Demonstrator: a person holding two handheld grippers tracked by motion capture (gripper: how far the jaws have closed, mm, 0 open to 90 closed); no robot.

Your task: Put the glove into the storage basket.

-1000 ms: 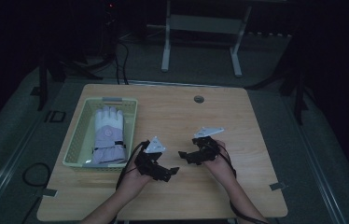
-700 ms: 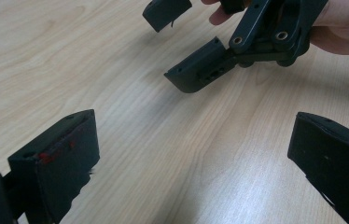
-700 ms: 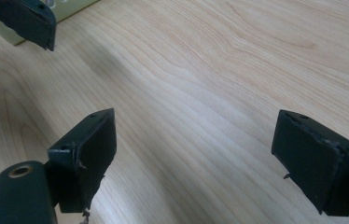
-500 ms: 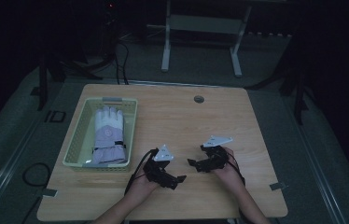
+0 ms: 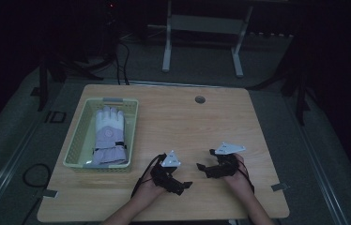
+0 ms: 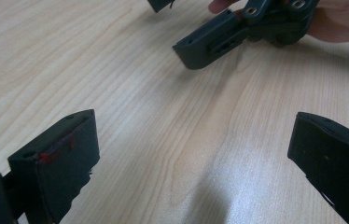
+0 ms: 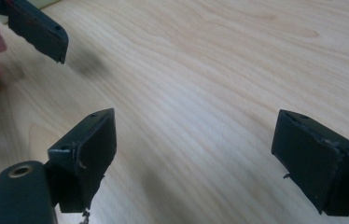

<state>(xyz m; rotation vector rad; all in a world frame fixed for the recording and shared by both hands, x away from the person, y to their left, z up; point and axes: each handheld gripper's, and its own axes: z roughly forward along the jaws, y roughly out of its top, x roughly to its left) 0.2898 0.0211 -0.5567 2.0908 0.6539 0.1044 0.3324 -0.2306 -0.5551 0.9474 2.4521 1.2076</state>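
Fingers: left gripper (image 5: 183, 183) and right gripper (image 5: 202, 167) both spread wide, nothing between the jaws; bare wood under each in the gripper views.
Position: both low over the table's (image 5: 183, 117) near edge, tips pointed toward each other, close but apart.
Glove: white-and-grey glove (image 5: 109, 136) lies flat in the green basket (image 5: 77, 140), well left of both grippers.
Risk: tips could knock together if either hand swings inward; a reach for the glove might catch the basket's wall and shove it.

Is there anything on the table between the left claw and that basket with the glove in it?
No. In the high view, only bare wood separates the left claw from the basket holding the glove.
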